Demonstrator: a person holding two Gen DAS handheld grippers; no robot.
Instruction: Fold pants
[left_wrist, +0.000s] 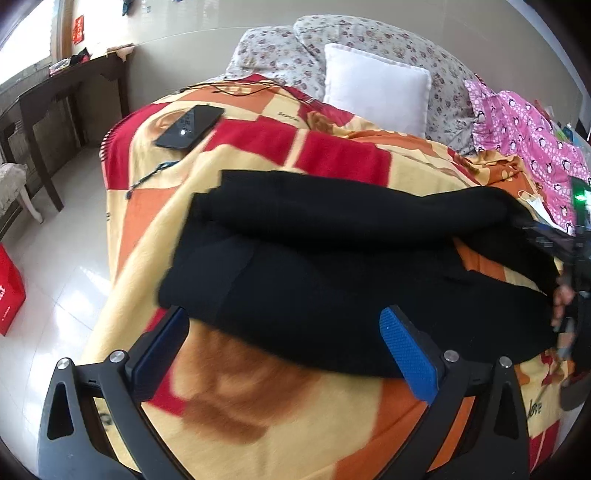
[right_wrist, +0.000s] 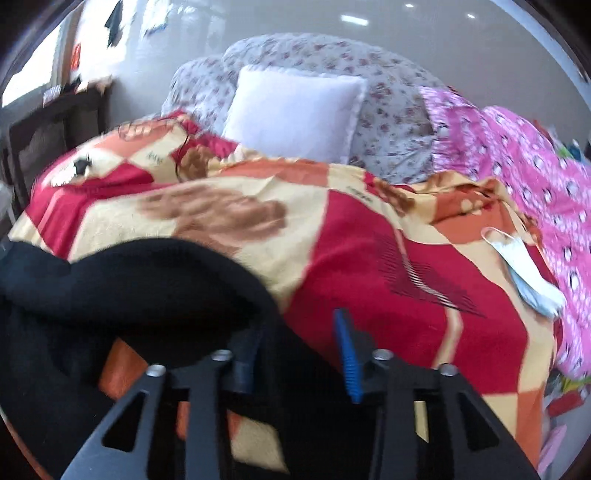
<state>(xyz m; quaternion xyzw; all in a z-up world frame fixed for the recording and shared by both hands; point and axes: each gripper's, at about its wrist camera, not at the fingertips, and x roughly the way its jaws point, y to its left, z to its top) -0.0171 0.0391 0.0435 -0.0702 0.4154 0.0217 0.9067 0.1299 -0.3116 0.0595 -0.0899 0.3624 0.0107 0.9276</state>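
Observation:
The black pants (left_wrist: 332, 266) lie across a red, orange and yellow blanket (left_wrist: 258, 387) on the bed, with one part folded back over the rest. My left gripper (left_wrist: 284, 325) is open wide, its blue pads at the near edge of the pants, holding nothing. In the right wrist view the pants (right_wrist: 129, 288) bunch at the lower left. My right gripper (right_wrist: 299, 332) has its jaws partly apart with black fabric lying between the fingers. The right gripper and the hand holding it show at the right edge of the left wrist view (left_wrist: 569, 280).
A black phone (left_wrist: 190, 125) and cables lie on the blanket's far left. A white pillow (left_wrist: 376, 86), floral bedding and a pink quilt (left_wrist: 535, 140) lie behind. A face mask (right_wrist: 524, 266) lies at the right. A dark desk (left_wrist: 55, 103) and a red box (left_wrist: 9, 288) stand left of the bed.

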